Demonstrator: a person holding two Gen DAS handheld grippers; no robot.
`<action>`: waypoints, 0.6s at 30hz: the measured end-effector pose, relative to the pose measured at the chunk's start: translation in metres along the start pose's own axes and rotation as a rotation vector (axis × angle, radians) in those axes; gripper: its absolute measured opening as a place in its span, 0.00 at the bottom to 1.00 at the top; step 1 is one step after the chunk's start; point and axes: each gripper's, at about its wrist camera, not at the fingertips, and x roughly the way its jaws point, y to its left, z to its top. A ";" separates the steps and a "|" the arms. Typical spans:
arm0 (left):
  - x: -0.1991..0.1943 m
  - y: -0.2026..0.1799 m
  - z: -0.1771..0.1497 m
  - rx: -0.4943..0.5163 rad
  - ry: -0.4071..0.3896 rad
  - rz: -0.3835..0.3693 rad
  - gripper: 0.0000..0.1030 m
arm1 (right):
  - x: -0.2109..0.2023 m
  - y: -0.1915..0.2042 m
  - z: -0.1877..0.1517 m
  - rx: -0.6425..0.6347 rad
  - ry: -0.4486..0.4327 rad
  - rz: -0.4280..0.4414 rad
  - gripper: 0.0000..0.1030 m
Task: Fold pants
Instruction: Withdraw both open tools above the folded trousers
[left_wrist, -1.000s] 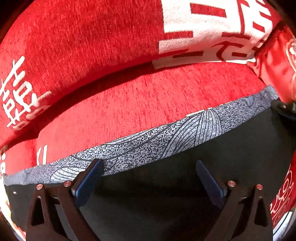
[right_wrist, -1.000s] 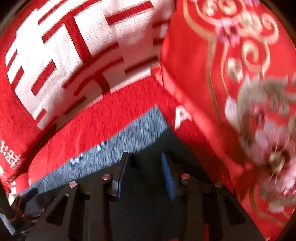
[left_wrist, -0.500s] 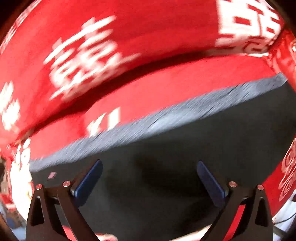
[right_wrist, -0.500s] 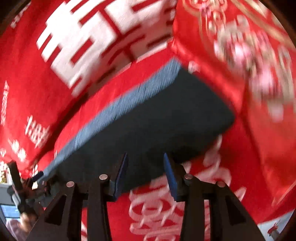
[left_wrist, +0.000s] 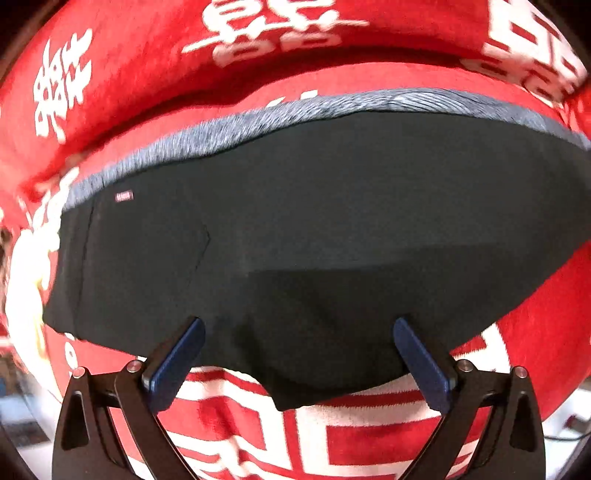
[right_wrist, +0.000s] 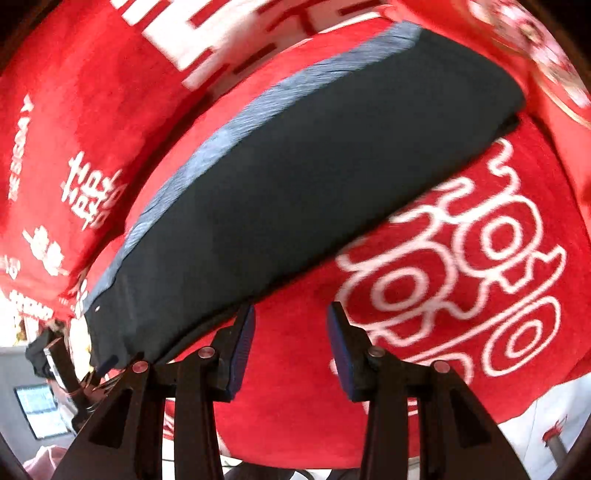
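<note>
The dark pants (left_wrist: 332, 229) lie folded flat on the red cover (left_wrist: 369, 435) with white characters, a grey patterned band along their far edge (a small pale label sits near that band's left end). The left gripper (left_wrist: 299, 343) hangs above the pants' near edge, jaws spread wide with nothing between them. The right gripper (right_wrist: 291, 332) hovers just off the pants' near edge over the red cover, parted and empty.

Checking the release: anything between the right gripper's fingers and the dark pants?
Nothing held. In the right wrist view the right gripper is open over bare red cover; the pants lie beside its left finger, their edge just reaching it.
</note>
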 end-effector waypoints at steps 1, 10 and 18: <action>-0.002 -0.001 0.004 0.011 -0.007 0.006 1.00 | 0.002 0.010 0.001 -0.032 0.001 0.012 0.43; -0.002 0.006 -0.014 -0.011 -0.031 -0.010 1.00 | 0.070 0.118 -0.015 -0.484 0.044 -0.071 0.42; -0.002 0.003 -0.006 -0.031 -0.016 -0.033 0.99 | 0.066 0.121 -0.040 -0.573 -0.005 -0.145 0.42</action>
